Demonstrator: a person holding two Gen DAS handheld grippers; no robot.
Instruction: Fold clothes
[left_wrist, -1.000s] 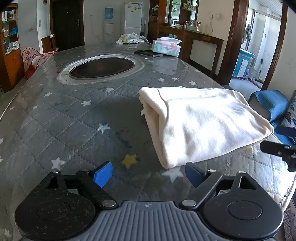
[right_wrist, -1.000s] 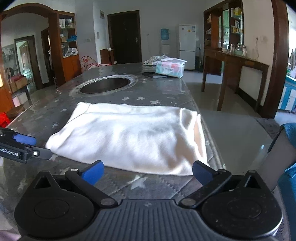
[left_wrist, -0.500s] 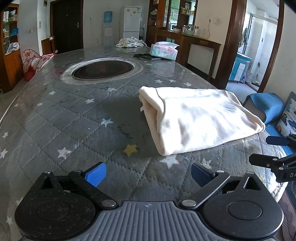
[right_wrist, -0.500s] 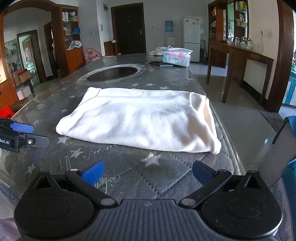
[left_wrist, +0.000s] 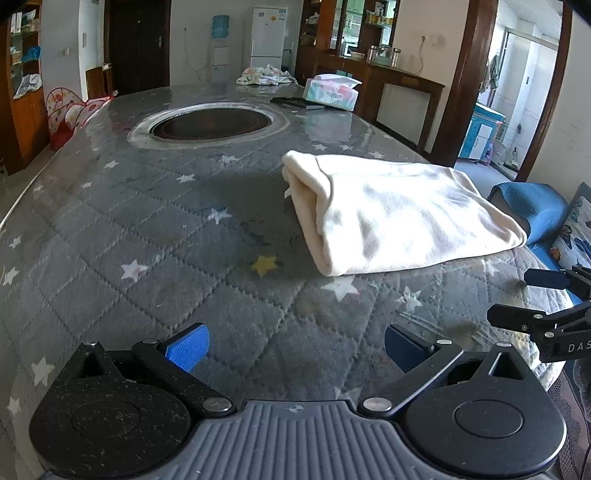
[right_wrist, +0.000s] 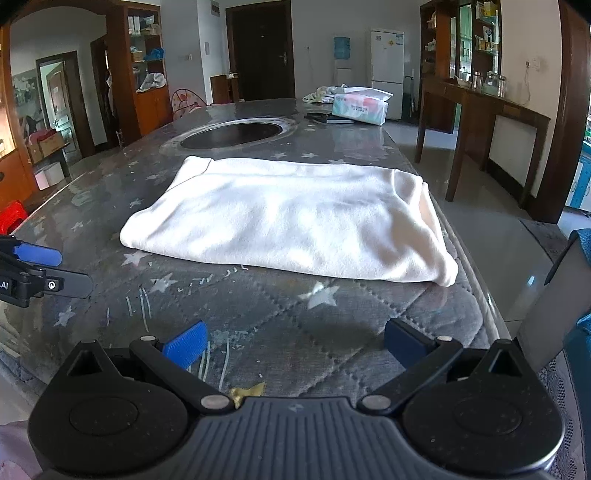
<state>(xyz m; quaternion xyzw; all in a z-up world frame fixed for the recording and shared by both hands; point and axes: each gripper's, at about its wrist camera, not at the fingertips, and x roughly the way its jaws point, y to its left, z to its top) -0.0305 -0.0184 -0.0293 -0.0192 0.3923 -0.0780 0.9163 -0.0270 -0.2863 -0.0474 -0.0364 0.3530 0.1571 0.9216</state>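
The cloth lies folded into a cream rectangle on the grey star-patterned table cover, flat, with its thick folded edge turned toward your left side. From your left gripper it sits ahead of the fingers and off to the right, well apart from both tips. From your right gripper it sits straight ahead of the fingers, spanning the gap between them and a little beyond, again clear of the tips. You hold both grippers with the fingers spread wide and nothing between them; only the table cover shows in each gap. Your right gripper's fingers also show at the right edge of the left view, apart from the cloth's near corner. Farther ahead of both sets of fingers, past the cloth, a round dark recess is set into the table, and beyond it a tissue box stands next to a crumpled bundle of fabric.
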